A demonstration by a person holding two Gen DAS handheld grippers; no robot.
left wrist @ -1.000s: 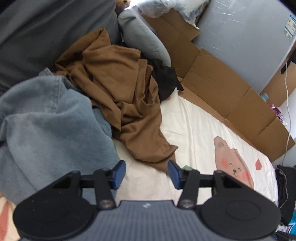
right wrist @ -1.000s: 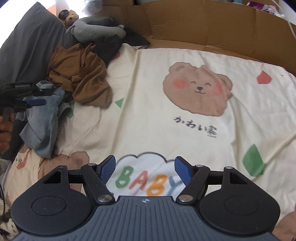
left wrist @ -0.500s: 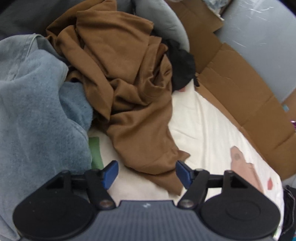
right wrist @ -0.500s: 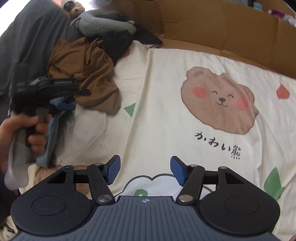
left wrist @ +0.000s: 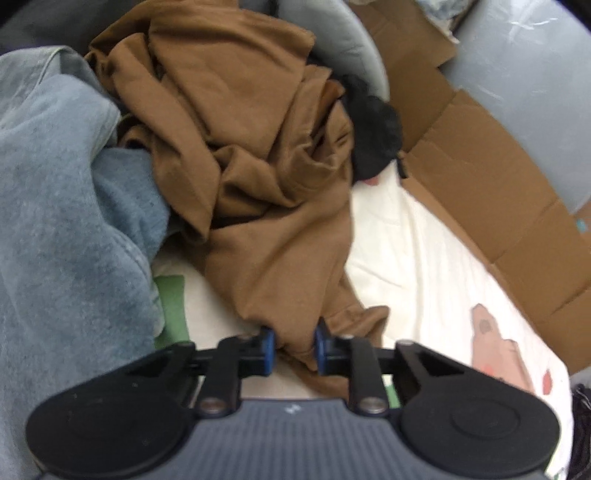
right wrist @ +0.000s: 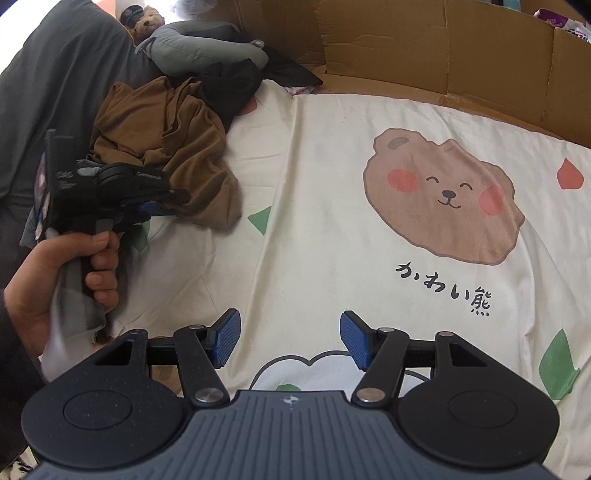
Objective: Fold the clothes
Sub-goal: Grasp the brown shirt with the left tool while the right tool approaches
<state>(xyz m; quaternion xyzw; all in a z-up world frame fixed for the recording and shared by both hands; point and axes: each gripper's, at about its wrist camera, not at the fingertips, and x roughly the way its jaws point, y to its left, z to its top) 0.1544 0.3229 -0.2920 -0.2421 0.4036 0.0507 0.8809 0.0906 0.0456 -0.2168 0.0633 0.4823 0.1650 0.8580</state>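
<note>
Starting at your left: a blue-grey garment (left wrist: 66,229) is lying heaped at the left of the pile, just beside the brown garment (left wrist: 258,177), which is crumpled on the cream bedsheet (left wrist: 424,266) near the head of the bed. Your left tongs (left wrist: 291,343) are pinching the lower hem of that brown garment; the blue pads (left wrist: 266,345) are sitting close on either side of a fold of the cloth, with fabric bunching between them. In the right wrist view your left hand (right wrist: 55,280) is gripping the handle of the left tongs (right wrist: 162,201), whose tip is sitting at the brown garment's (right wrist: 173,140) near edge.

Behind the brown garment a black garment (left wrist: 373,129) is lying against a grey bolster pillow (right wrist: 207,44), and a small teddy bear (right wrist: 144,22) is resting at the pillow's far end. A dark grey blanket (right wrist: 55,81) is covering the bed's left side.

Moving right: the sheet's printed bear face (right wrist: 443,199) is lying flat and uncovered, well apart from the pile, with black script beneath it and green and red shapes scattered round. Cardboard panels (right wrist: 424,51) are standing along the bed's far edge.

Your right tongs (right wrist: 290,338) are hovering above the sheet with the blue pads (right wrist: 227,338) spread wide and holding nothing; only printed bedsheet is showing between them.
</note>
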